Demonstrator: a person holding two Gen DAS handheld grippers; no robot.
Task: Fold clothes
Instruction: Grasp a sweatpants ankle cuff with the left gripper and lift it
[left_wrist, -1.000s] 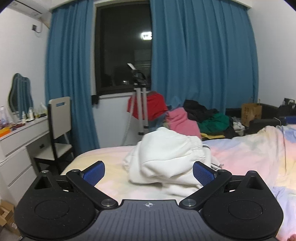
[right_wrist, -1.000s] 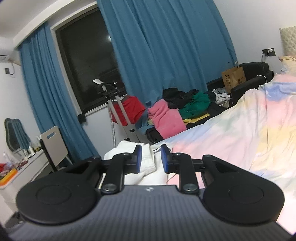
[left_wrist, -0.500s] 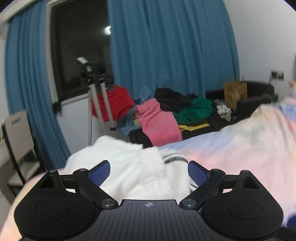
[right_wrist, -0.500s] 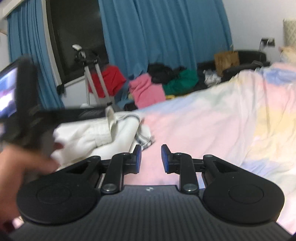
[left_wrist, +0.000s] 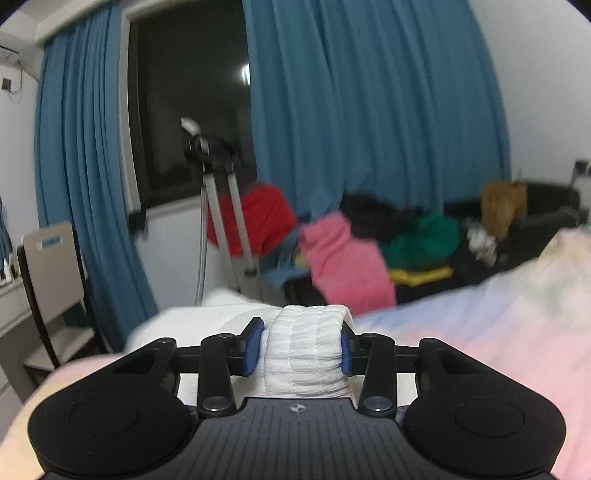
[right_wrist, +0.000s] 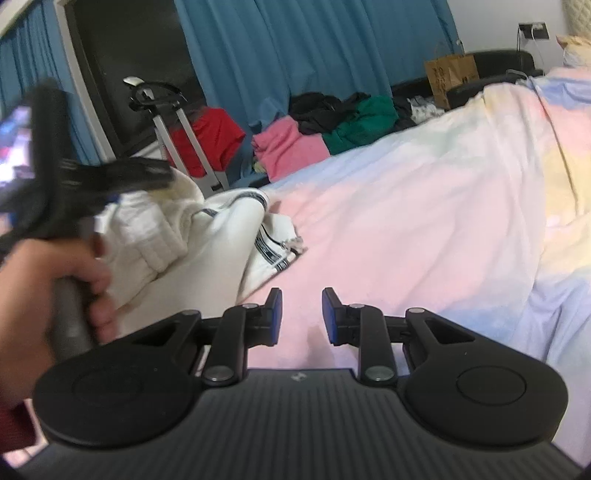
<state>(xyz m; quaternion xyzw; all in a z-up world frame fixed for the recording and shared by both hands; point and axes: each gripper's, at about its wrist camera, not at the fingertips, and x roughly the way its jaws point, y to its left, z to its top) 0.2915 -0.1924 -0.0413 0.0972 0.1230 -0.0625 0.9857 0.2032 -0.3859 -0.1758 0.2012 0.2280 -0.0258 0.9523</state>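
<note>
Left gripper was clamped on the ribbed band of the white garment. Right gripper hovered over the bedspread, just right of the garment, jaws apart.

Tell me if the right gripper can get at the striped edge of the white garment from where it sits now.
Probably yes. The right gripper is open and empty over the bedspread, and the striped edge of the white garment lies just ahead to its left with nothing between. The left gripper grips the waistband farther left.
</note>
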